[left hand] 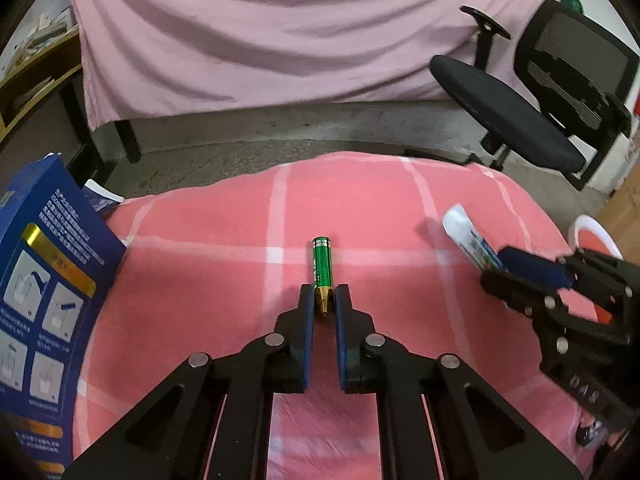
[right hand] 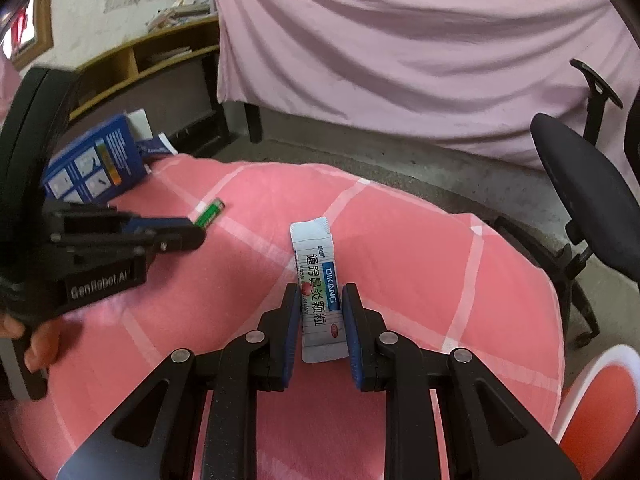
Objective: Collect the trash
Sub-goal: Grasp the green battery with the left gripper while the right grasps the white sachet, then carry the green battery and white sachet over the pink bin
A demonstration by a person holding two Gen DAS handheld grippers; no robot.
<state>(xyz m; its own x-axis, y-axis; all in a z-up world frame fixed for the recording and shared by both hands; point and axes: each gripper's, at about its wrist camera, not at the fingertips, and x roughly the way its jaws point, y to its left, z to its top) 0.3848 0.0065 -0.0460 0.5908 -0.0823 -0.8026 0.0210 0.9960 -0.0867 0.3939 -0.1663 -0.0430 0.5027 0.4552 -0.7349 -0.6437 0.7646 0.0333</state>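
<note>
A green battery with a gold end lies on the pink checked cloth. My left gripper is shut on that gold end, its blue pads against both sides. In the right wrist view the left gripper comes in from the left, with the battery sticking out past its tips. A white sachet with blue print lies lengthwise between the fingers of my right gripper, which is shut on its lower half. The left wrist view shows the right gripper at the right, the sachet pointing up-left from it.
A blue printed box stands at the cloth's left edge. A black office chair is on the floor to the right. A white-rimmed red container sits at the near right. A person's hand holds the left gripper.
</note>
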